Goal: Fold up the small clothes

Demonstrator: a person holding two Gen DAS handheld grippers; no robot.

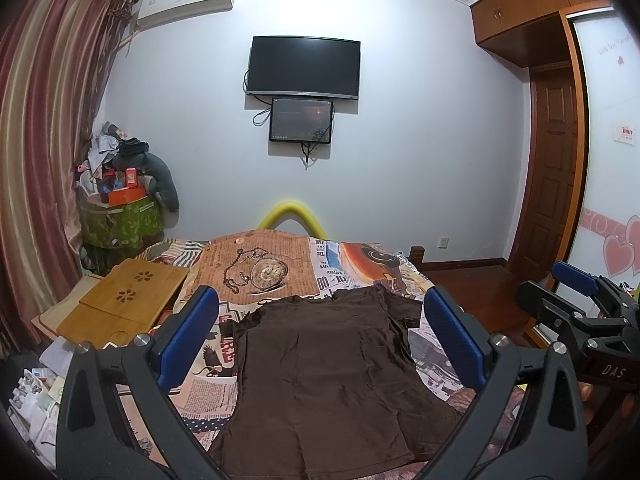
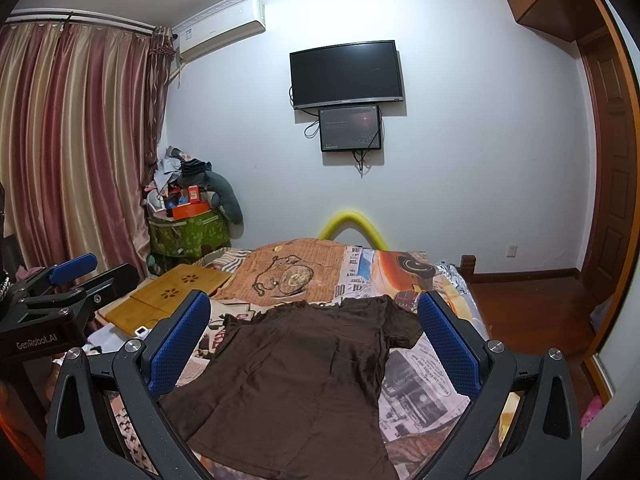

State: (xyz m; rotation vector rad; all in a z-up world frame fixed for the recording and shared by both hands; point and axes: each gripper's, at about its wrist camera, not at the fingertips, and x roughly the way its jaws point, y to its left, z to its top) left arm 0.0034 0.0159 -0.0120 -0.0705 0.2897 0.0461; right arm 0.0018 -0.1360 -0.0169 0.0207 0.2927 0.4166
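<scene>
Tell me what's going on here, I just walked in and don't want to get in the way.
A person holds a gripper in each hand above a bed, about to fold a brown T-shirt. The shirt lies spread flat on the patterned bedspread, not yet folded. The left gripper and the right gripper both hang over it with jaws open, touching nothing. A wooden lap tray sits beside the shirt.

Bedroom with pale walls and a patterned bed

A dark television [image 1: 304,68] hangs at upper centre on the white wall [image 1: 420,140], a smaller screen [image 1: 301,120] just beneath it. An air conditioner [image 1: 186,0] sits upper left beside striped pink-and-gold curtains [image 1: 44,140]. A heaped green basket [image 1: 120,220] stands below them. Wooden wardrobe cabinets [image 1: 524,12] and a brown door [image 1: 554,168] fill the right. The bed [image 1: 340,264] carries a newspaper-print cover and a bamboo tray [image 1: 124,304]; the floor [image 1: 472,280] is dark wood.
</scene>
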